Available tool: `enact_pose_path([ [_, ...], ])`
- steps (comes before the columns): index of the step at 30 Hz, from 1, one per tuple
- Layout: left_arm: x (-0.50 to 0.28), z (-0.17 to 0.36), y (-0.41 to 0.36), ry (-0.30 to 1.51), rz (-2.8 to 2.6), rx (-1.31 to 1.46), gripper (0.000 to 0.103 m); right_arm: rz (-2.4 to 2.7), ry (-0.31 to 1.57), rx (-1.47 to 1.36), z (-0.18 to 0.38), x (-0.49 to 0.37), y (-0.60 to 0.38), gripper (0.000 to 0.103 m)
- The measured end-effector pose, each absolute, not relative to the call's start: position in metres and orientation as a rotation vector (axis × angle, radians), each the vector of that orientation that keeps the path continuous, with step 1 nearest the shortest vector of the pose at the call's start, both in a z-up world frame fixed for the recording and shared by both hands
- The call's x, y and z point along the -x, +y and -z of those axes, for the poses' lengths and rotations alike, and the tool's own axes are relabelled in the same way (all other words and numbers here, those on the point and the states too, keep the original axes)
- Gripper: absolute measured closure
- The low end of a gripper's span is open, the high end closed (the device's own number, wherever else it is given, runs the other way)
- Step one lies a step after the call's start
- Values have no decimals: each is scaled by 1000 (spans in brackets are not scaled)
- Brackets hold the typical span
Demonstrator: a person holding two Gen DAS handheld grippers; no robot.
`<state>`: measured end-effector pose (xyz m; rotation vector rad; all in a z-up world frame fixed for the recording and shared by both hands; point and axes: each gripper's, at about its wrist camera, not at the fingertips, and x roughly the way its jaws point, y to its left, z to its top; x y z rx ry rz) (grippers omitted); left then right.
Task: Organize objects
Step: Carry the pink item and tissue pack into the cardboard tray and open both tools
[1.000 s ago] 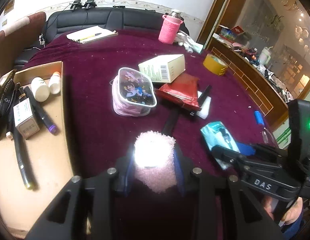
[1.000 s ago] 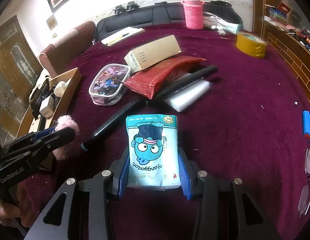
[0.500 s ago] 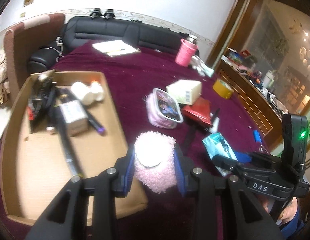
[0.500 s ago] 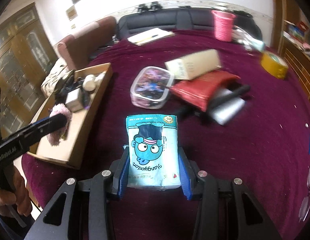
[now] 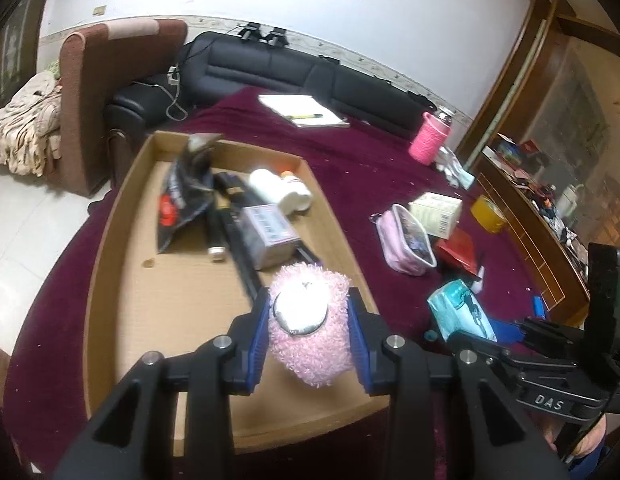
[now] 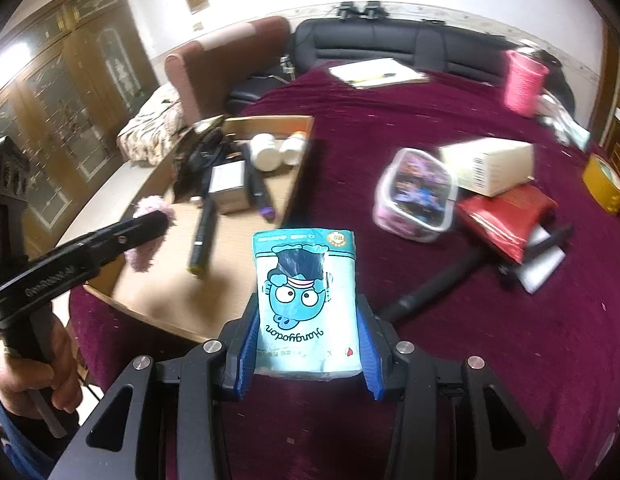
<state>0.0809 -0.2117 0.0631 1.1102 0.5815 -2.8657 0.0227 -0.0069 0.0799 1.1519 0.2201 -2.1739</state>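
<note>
1. Pink fluffy pouch [image 5: 310,336] with a round white face sits clamped between the blue pads [image 5: 258,340] of my left gripper [image 5: 308,344], held up over the near end of the cardboard tray [image 5: 110,264].
2. In that tray I've got a black packet [image 5: 182,200] at the far left, a small grey box [image 5: 268,236], dark marker pens [image 5: 234,224] and 2 white bottles [image 5: 280,190], all bunched toward the far end.
3. From the right wrist view, my left gripper [image 6: 150,224] hangs over the tray's near left side, the pouch [image 6: 148,232] poking out from its tip.
4. My right gripper [image 6: 308,320] is squeezed onto a light-blue cartoon packet [image 6: 306,296], held upright just off the tray's right edge, above the maroon tablecloth [image 6: 509,340].
5. Further right on the cloth: a pink cartoon case [image 6: 413,196], touching a cream carton [image 6: 489,170] that leans on a red pouch [image 6: 505,216].
6. A black rod [image 6: 449,280] runs out from under the red pouch.
7. Far right, a yellow tape roll [image 6: 603,184] sits well apart; a pink cup [image 6: 523,82] stands at the far edge.
</note>
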Motion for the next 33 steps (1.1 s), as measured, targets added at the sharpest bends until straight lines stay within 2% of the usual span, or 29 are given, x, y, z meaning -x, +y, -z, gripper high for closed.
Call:
enact_pose_path([
  [15, -92, -45, -260, 602, 2741, -1104, 68, 2009, 233, -1153, -87, -13, -103, 55],
  [33, -84, -33, -272, 553, 2679, -1122, 67, 1926, 222, -1312, -48, 26, -190, 55],
])
